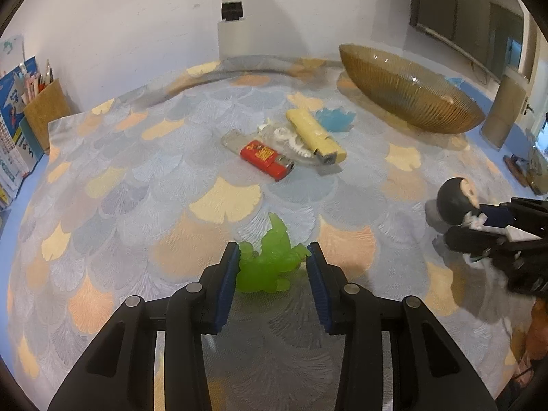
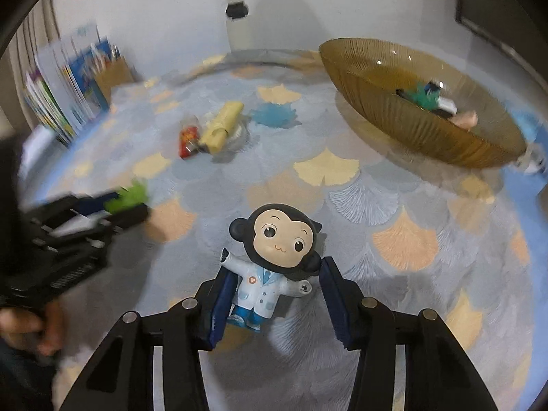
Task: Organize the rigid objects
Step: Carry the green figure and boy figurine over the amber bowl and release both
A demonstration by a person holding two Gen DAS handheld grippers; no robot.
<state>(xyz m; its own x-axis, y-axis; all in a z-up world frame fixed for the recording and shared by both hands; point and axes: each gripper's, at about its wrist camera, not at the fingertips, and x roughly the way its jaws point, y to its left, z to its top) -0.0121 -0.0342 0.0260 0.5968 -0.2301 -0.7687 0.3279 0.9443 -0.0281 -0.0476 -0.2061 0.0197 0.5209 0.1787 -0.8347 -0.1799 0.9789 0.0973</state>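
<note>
My left gripper [image 1: 273, 252] is open, with a translucent green toy figure [image 1: 270, 262] lying on the patterned cloth between its blue pads. My right gripper [image 2: 278, 269] is open around a monkey figurine in a white coat [image 2: 270, 260]; its left pad touches the body, the right pad stands apart. In the left wrist view the figurine [image 1: 459, 202] and right gripper [image 1: 479, 231] are at the far right. A red lighter [image 1: 265, 159], a yellow lighter [image 1: 316, 135] and a blue flat piece [image 1: 334, 118] lie mid-table. The amber glass bowl [image 2: 411, 116] holds some small toys [image 2: 435, 99].
A clear plastic packet [image 1: 284, 140] lies under the lighters. Books and a cork pen holder [image 1: 44, 109] stand at the table's left edge. A white post [image 1: 234, 17] rises at the back. A person's hand [image 2: 30, 325] holds the left gripper.
</note>
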